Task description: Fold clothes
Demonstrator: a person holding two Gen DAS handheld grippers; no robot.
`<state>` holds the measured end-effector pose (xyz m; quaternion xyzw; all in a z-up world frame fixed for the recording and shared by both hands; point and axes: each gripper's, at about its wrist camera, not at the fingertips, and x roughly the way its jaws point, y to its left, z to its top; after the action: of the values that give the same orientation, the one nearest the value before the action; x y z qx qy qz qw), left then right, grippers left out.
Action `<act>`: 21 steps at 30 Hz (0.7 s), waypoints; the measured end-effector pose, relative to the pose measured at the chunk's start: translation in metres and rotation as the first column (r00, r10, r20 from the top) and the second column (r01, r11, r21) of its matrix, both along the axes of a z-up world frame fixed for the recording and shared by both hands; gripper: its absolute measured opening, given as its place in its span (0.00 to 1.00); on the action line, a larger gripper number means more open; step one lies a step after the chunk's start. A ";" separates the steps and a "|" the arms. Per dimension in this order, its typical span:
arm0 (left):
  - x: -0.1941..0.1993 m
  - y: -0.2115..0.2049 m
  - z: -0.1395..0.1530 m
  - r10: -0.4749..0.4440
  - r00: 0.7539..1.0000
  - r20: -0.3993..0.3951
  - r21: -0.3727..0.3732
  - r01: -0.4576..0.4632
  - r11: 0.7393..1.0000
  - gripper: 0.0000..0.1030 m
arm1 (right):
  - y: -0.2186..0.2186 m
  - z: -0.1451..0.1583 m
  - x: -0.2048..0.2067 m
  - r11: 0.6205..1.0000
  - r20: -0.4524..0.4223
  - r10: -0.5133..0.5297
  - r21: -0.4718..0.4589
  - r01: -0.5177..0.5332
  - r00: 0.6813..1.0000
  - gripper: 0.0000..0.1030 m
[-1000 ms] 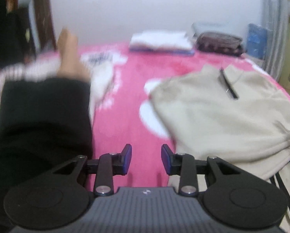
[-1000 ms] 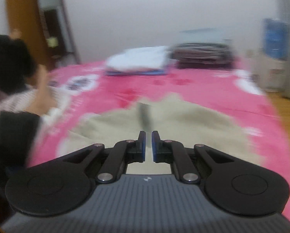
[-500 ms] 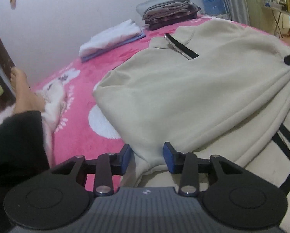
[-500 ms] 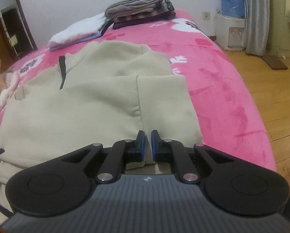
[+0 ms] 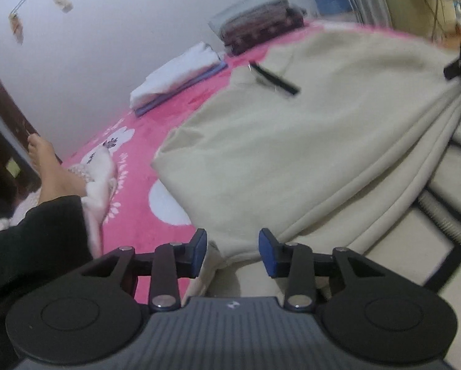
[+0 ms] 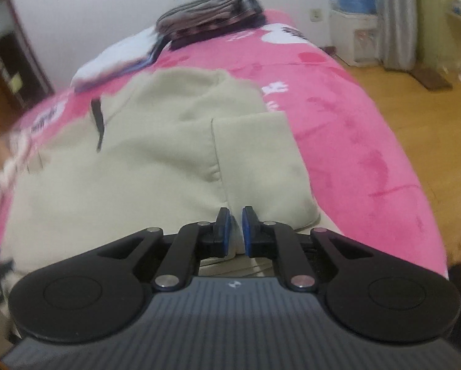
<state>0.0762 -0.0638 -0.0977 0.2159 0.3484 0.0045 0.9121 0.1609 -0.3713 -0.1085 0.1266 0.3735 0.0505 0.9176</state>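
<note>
- The cream sweatshirt (image 5: 292, 160) lay spread on the pink blanket (image 6: 354, 129).
- The left gripper (image 5: 232, 251) was opening, with the sweatshirt's hem between its jaws, not pinched.
- The right gripper (image 6: 236, 229) was nearly closed on the hem's folded edge.

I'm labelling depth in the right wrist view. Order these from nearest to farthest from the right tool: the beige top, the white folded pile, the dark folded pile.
1. Beige top, directly ahead of the right tool, its hem by the tips.
2. White folded pile, beyond the top, left.
3. Dark folded pile, farthest, by the wall.
</note>
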 end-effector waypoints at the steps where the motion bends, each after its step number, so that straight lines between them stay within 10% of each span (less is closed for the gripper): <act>1: -0.009 0.001 0.007 -0.004 1.000 0.007 -0.029 0.004 1.000 0.48 | 0.002 0.008 -0.008 1.000 0.023 0.000 -0.007 0.001 1.000 0.08; 6: -0.048 0.000 0.011 0.007 1.000 -0.012 -0.163 -0.009 0.987 0.65 | 0.016 0.033 -0.065 0.999 0.106 0.046 -0.032 -0.042 0.993 0.11; 12: -0.069 -0.020 -0.021 -0.047 0.996 -0.081 -0.148 0.034 0.988 0.72 | 0.042 0.023 -0.109 0.993 0.051 0.072 -0.102 -0.067 0.996 0.18; 15: -0.072 -0.021 -0.031 -0.005 0.999 -0.051 -0.127 -0.001 0.992 0.90 | 0.048 0.008 -0.105 0.988 -0.030 0.062 -0.139 -0.065 0.998 0.28; 21: -0.054 0.015 -0.031 0.110 0.980 -0.168 -0.342 -0.163 0.925 1.00 | 0.038 -0.013 -0.093 0.999 -0.102 0.015 -0.038 -0.019 0.995 0.59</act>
<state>0.0224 -0.0488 -0.1283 0.0230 0.4236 -0.0106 0.9055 0.0683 -0.3329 -0.1210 0.1082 0.4218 0.0445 0.8991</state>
